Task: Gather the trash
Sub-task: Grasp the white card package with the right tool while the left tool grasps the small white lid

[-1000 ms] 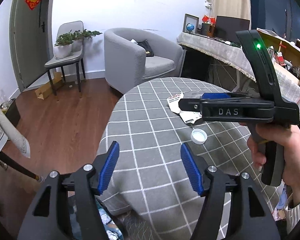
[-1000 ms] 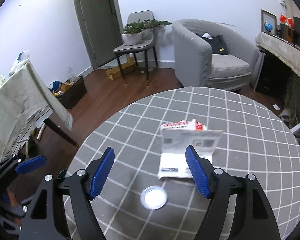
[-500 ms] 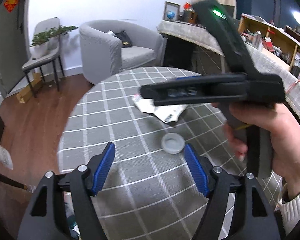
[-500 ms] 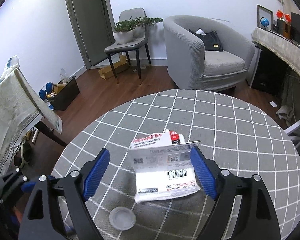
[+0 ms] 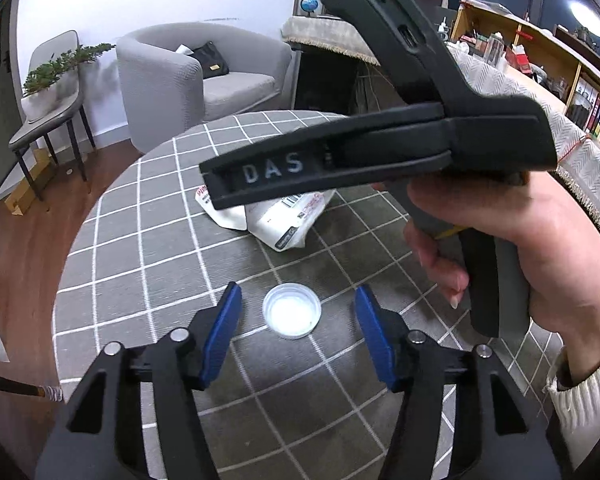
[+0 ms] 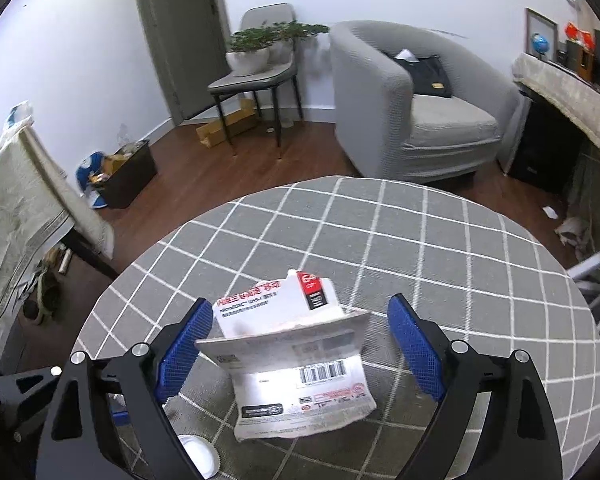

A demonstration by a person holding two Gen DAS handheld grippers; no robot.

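Note:
A white round cap (image 5: pixel 292 316) lies on the grey checked tablecloth (image 5: pixel 148 248). My left gripper (image 5: pixel 296 328) is open, its blue pads either side of the cap and just short of it. A torn white package with a barcode (image 6: pixel 300 364) lies further in; it also shows in the left wrist view (image 5: pixel 280 220). My right gripper (image 6: pixel 296 348) is open with the package between its pads. The right gripper's black body (image 5: pixel 380 152) crosses the left wrist view above the package. The cap shows at the bottom of the right wrist view (image 6: pixel 198 456).
A grey armchair (image 6: pixel 412 108) stands beyond the round table. A chair with a potted plant (image 6: pixel 260 60) is by the wall. A dark bin with trash (image 6: pixel 120 172) sits on the wooden floor at the left. A cloth-covered desk (image 5: pixel 500 80) runs along the right.
Both grippers have moved forward over the table. The left now brackets the cap; the right has come down around the white package. Both stay open.

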